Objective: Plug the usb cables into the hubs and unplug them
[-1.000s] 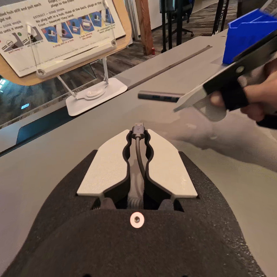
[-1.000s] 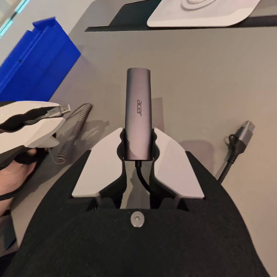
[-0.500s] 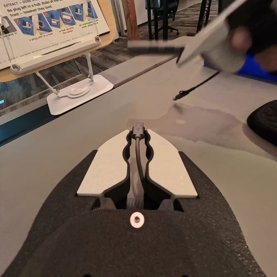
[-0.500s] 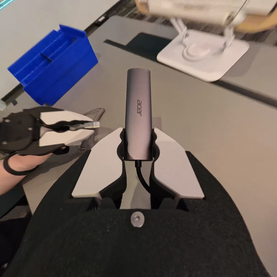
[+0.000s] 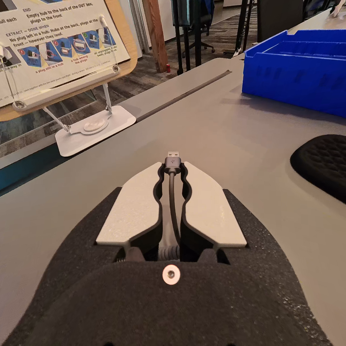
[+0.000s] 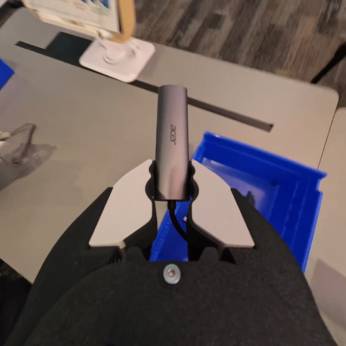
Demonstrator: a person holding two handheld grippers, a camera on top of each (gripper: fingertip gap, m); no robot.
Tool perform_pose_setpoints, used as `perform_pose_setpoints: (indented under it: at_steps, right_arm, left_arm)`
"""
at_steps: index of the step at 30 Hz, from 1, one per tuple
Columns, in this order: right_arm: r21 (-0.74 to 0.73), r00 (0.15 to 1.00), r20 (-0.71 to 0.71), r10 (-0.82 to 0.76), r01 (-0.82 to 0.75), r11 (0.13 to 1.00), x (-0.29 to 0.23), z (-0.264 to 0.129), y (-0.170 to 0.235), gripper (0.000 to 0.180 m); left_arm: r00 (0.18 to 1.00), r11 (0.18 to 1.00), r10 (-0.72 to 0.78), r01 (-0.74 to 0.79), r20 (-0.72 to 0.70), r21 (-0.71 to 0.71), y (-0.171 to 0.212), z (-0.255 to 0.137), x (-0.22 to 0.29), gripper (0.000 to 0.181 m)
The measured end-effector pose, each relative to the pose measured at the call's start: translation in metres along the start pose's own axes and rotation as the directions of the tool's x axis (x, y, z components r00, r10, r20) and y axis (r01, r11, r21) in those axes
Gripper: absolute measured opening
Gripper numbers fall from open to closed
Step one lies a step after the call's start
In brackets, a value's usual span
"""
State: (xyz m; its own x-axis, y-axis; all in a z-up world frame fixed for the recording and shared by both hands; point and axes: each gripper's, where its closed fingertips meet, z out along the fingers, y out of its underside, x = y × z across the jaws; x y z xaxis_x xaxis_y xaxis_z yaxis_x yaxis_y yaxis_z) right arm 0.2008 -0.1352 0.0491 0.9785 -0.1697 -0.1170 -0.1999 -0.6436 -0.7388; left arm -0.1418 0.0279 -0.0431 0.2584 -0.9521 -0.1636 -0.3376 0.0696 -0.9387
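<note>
Both clamped, left tongs on usb plug, right tongs on hub, its ports hidden

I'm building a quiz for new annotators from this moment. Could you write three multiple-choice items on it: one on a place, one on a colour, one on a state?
1. In the right wrist view, what lies below the held hub?
A. a wooden shelf
B. a bin
C. a keyboard

2. What colour is that bin?
A. blue
B. red
C. green

3. What is the state of the USB plug in the left claw?
A. seated in a hub port
B. lying loose on the table
C. pinched at the claw's tip, metal end bare

Answers:
1 B, the bin's open inside shows under and to the right of the right claw.
2 A, its walls are bright blue in both views.
3 C, the plug's silver end sticks out past the fingers with nothing on it, its cable running back between them.
</note>
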Motion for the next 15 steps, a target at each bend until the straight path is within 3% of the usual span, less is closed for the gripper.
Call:
perform_pose_setpoints:
  at_steps: [5, 10, 15]
  right_arm:
    - [-0.075, 0.988, -0.018, 0.152, -0.153, 0.985, 0.049, 0.043, 0.072, 0.033]
    - [-0.155, 0.984, -0.129, 0.123, -0.143, 0.978, 0.083, 0.068, 0.116, 0.034]
    - [-0.235, 0.983, -0.104, 0.152, -0.173, 0.957, 0.086, 0.085, 0.145, 0.034]
  left_arm:
    - [1.000, 1.000, 0.025, -0.025, -0.004, 0.002, -0.009, 0.001, 0.009, 0.016]
    - [0.999, 0.999, 0.045, -0.045, -0.004, 0.001, -0.015, 0.000, 0.015, 0.016]
    - [0.999, 0.999, 0.043, -0.043, -0.007, -0.001, -0.017, 0.002, 0.017, 0.016]
